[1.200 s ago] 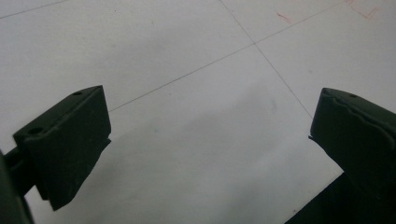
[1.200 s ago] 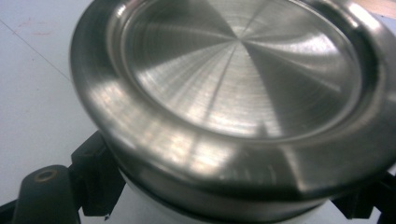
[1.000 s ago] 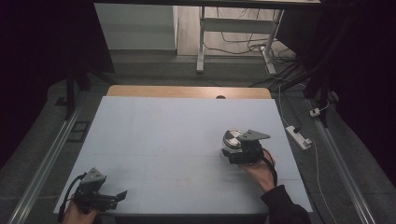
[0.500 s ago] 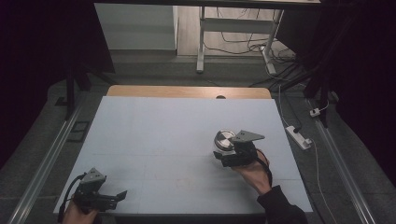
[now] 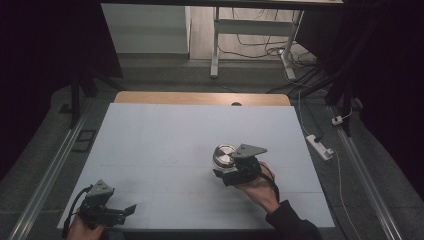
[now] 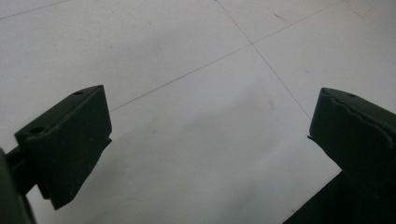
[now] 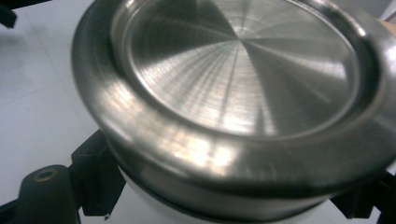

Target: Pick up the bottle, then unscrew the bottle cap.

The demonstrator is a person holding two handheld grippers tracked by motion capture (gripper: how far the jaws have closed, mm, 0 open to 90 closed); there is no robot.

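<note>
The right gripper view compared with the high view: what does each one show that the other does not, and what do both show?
Right gripper view: fine circular brush marks on the round shiny steel lid, with a white body beneath its rim.
High view: the person's right hand, the left gripper at the near left corner, and the wooden far edge.
Both: the lid held in the right gripper over the pale table.

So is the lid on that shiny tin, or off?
On. In the right gripper view the round metal lid sits over the tin, its rim overlapping the white body, held by the right tool.
</note>
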